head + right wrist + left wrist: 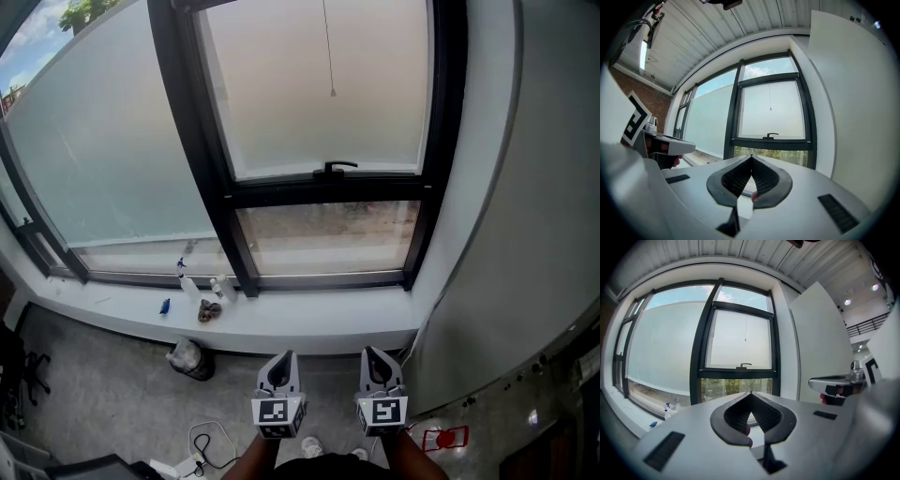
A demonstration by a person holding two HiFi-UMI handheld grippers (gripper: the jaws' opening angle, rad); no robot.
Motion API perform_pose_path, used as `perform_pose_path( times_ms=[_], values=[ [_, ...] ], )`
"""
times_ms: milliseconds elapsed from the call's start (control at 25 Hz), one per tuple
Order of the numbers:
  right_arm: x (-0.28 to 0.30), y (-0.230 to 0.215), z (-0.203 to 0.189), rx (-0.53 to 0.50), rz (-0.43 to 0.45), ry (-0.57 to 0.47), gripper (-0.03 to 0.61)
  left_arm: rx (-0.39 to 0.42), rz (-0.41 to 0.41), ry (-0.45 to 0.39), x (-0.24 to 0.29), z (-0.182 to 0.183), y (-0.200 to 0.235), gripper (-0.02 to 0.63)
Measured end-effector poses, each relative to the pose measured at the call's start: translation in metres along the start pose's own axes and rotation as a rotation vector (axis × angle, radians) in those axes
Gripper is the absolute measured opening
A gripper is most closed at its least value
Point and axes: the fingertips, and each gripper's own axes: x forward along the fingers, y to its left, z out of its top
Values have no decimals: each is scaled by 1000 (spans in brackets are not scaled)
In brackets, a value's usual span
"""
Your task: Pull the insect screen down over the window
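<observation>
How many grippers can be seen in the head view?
2. The left gripper is at bottom centre, the right gripper just beside it to the right; both are shut, empty and point toward the window sill. None seems hidden.

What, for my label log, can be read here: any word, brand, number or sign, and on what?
No text is readable.
Left cube, right cube: square patterns, no words.
Bottles on the sill: labels too small.
Red thing on the floor: too blurred.

Bright window [319,94] daylight, fisheye edges
</observation>
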Motion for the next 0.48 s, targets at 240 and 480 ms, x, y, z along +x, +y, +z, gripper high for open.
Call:
perform_pose_path(
  times_ms=[240, 480],
  values=[
    [18, 11, 4, 0, -37, -1, 3, 16, -45, -15, 17, 6, 19, 0],
    [42, 4, 1, -36, -53, 8, 3, 15, -64, -18, 37, -3, 33, 0]
  ],
)
